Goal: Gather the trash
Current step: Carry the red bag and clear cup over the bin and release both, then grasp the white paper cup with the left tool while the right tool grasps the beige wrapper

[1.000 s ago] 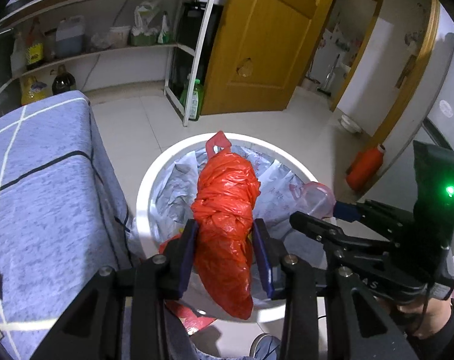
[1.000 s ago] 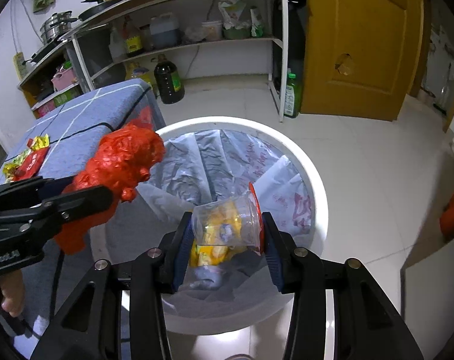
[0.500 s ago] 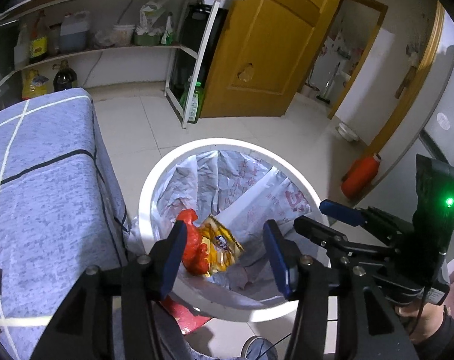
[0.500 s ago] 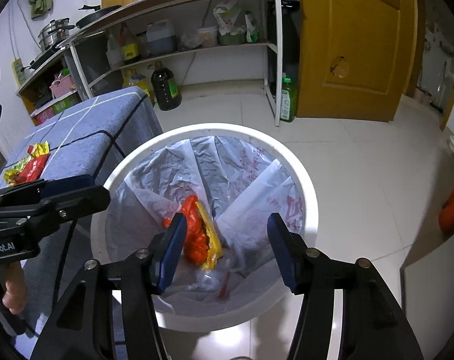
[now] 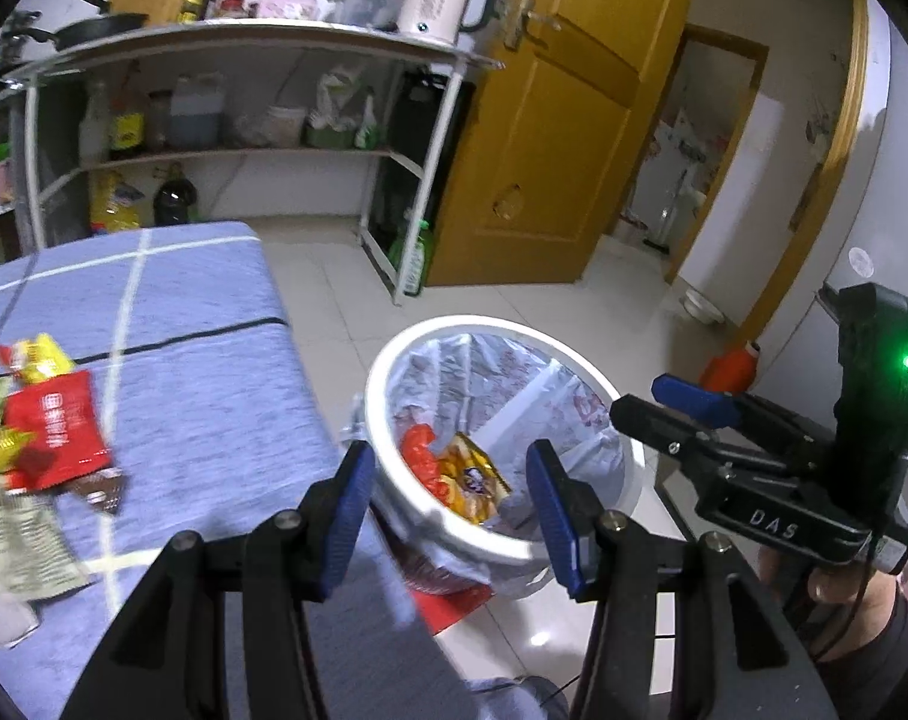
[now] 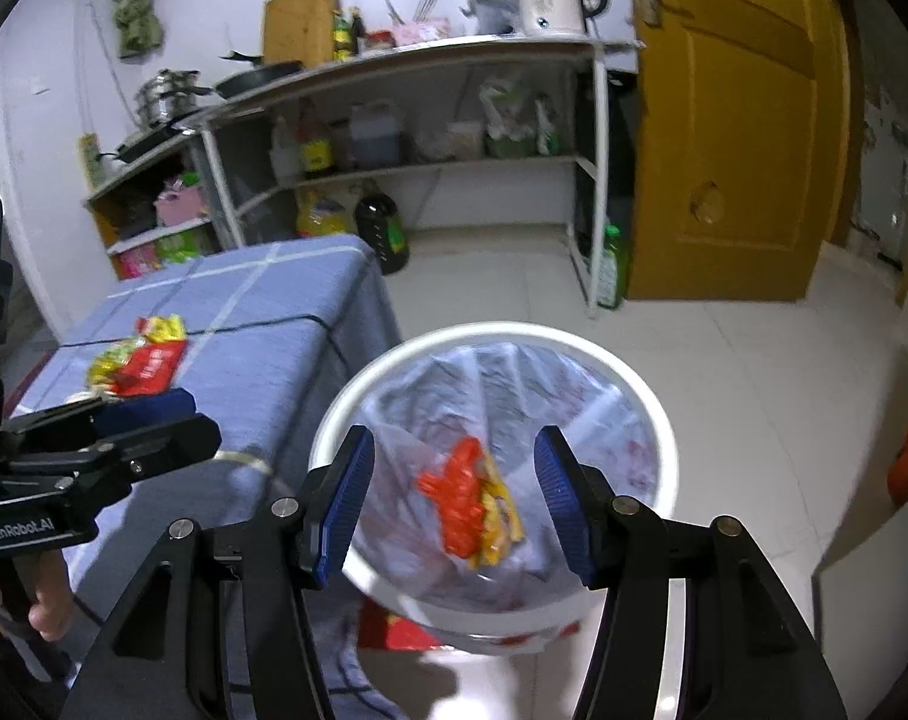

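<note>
A white round bin (image 5: pixel 447 531) (image 6: pixel 664 414) with a clear liner stands on the floor beside the table. Inside lie a red bag (image 5: pixel 420 459) (image 6: pixel 460 504) and a yellow wrapper (image 5: pixel 475 480) (image 6: pixel 499 519). My left gripper (image 5: pixel 450 498) is open and empty above the bin's near left rim. My right gripper (image 6: pixel 454 501) is open and empty above the bin; it also shows in the left wrist view (image 5: pixel 682 402). Red and yellow wrappers (image 5: pixel 45 420) (image 6: pixel 138 357) and a paper slip (image 5: pixel 21 540) lie on the blue tablecloth (image 5: pixel 201 360) (image 6: pixel 261 312).
A metal shelf rack (image 5: pixel 243 138) (image 6: pixel 429 162) with bottles stands at the back, a kettle (image 5: pixel 441 0) on top. A yellow door (image 5: pixel 550 150) (image 6: pixel 724 138) is beyond. An orange container (image 5: pixel 730 369) stands on the floor right of the bin.
Both grippers opened and dropped the red bag and the clear cup of yellow wrappers into the bin. Both have since lifted and pulled back, the left swinging towards the table.
</note>
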`<state>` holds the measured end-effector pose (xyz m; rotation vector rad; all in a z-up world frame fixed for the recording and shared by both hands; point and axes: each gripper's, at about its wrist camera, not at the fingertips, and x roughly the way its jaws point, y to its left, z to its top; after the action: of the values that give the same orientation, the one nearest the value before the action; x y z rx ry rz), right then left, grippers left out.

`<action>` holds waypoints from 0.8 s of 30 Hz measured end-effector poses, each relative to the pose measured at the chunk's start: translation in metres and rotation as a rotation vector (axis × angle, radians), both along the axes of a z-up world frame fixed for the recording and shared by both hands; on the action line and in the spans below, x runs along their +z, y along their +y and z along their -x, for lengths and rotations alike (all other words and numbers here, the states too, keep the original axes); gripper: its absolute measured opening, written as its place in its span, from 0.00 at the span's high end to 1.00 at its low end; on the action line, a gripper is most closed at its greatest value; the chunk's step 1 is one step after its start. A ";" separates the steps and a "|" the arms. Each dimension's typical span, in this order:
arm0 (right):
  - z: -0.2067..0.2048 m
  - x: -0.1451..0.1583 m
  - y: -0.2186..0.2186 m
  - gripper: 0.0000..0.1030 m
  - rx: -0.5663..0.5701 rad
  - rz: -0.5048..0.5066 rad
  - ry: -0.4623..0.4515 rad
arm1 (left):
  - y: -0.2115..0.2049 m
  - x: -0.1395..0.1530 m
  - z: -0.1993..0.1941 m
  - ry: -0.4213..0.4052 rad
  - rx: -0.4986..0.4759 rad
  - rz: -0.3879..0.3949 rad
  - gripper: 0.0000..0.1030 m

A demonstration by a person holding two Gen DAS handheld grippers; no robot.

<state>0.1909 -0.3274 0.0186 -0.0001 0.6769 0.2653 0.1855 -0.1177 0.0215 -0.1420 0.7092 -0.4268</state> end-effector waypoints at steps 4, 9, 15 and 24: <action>0.009 0.009 0.022 0.45 0.048 -0.022 -0.021 | 0.025 0.007 0.017 -0.028 0.050 -0.009 0.47; 0.014 0.012 0.056 0.45 0.138 -0.024 -0.028 | 0.063 0.012 0.034 -0.056 0.130 -0.036 0.47; 0.014 0.007 0.098 0.45 0.266 -0.058 0.002 | 0.118 0.009 0.053 -0.077 0.251 -0.061 0.46; 0.014 -0.005 0.178 0.45 0.435 0.040 -0.004 | 0.200 -0.013 0.069 -0.044 0.425 -0.030 0.39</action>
<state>0.1765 -0.1496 0.0132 -0.1878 0.6734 0.6691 0.1162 0.0827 0.0086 -0.2486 0.6219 -0.0130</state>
